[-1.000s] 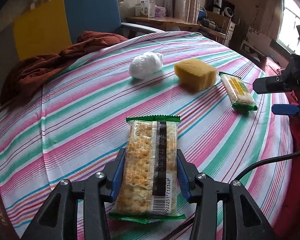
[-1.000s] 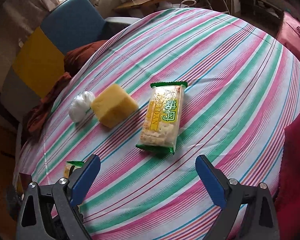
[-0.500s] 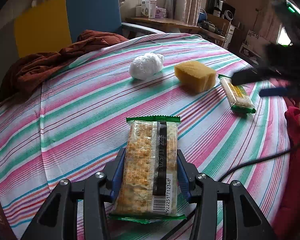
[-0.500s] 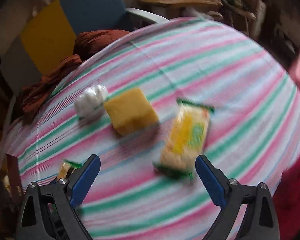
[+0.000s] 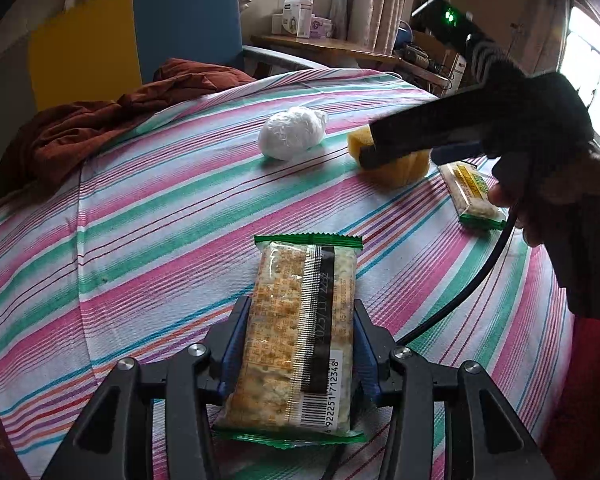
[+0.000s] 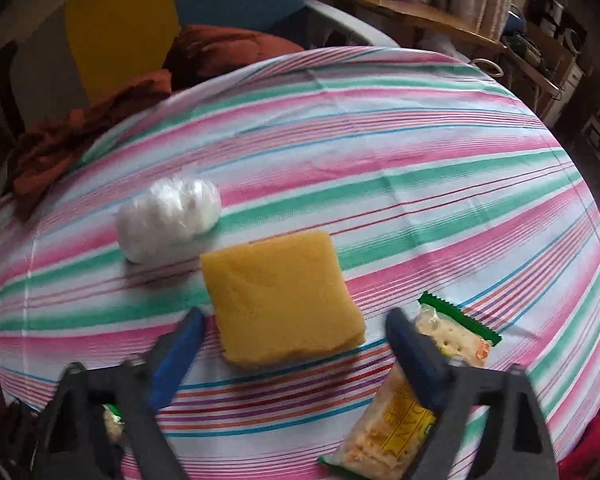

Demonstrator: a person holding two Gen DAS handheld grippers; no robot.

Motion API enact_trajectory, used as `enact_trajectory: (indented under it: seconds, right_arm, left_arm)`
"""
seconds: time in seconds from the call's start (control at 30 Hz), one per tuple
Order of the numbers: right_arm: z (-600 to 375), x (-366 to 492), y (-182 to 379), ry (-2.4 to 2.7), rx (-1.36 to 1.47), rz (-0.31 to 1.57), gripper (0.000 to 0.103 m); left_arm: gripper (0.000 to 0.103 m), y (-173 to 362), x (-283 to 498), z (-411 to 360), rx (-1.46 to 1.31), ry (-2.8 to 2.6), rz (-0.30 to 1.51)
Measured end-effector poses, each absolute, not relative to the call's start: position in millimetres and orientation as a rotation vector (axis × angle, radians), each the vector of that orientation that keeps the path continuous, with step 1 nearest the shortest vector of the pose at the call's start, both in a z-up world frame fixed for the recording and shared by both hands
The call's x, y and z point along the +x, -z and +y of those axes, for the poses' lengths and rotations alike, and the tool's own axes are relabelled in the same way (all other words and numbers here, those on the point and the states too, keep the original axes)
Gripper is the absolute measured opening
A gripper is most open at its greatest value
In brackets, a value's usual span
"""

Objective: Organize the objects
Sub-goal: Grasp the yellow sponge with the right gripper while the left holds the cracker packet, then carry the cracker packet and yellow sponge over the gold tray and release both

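Left gripper clamped on glossy crinkle-edged cracker packet. Right gripper closing astride porous yellow sponge block, pads not touching. Crumpled white plastic ball near; second packet under right finger; striped cloth.

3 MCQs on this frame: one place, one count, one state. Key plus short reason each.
1. What lies right beside the yellow sponge, away from the right gripper?
A. white plastic bundle
B. a mug
C. a book

2. How many cracker packs show in the left wrist view?
A. one
B. two
C. four

3. The left gripper is:
A. open, empty
B. shut on a cracker pack
C. shut on the sponge

Key: 1 A, white plastic bundle sits at its far corner. 2 B, held cracker pack plus second pack. 3 B, both pads press its sides.
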State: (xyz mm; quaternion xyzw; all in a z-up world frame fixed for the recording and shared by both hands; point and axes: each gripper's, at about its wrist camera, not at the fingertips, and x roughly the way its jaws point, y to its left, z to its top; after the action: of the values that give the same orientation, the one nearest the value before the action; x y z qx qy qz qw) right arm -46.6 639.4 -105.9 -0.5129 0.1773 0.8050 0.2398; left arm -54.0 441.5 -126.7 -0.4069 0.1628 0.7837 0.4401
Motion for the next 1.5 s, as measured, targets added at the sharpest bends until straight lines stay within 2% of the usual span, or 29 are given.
enact_trajectory:
  seconds: [0.03,0.17,0.47,0.93,1.1,1.5]
  right_arm:
    - [640.3,-45.7,107.8,-2.193,-1.414,0.473,0.068]
    - [636.6,-43.4,103.2,-2.212,-1.414,0.455,0.062]
    - [623.5,-41.3,88.8,-2.322,-1.384,0.45,0.062]
    - [570.9,-58.4,92.7,-2.47,-1.481,0.248,0.062]
    - [553.7,-60.3,96.9,-2.482,-1.506,0.176,0.062]
    - [537.3,-58.6,103.5,-2.457,-1.567,0.174,0.062]
  left_arm:
    - [0.048,126.7,-54.5,441.2,-1.012,-1.945,0.399]
    - [0.048,126.6,-58.8,438.8,-1.024,-1.932,0.364]
    - [0.047,125.3,-64.5,428.0,-1.057,-1.916,0.255]
    - [0.045,111.0,-48.9,400.1,-1.08,-2.08,0.331]
    - [0.045,86.3,-44.3,378.2,-1.017,-2.131,0.308]
    - [0.045,19.7,-34.1,326.0,-0.88,-2.229,0.239]
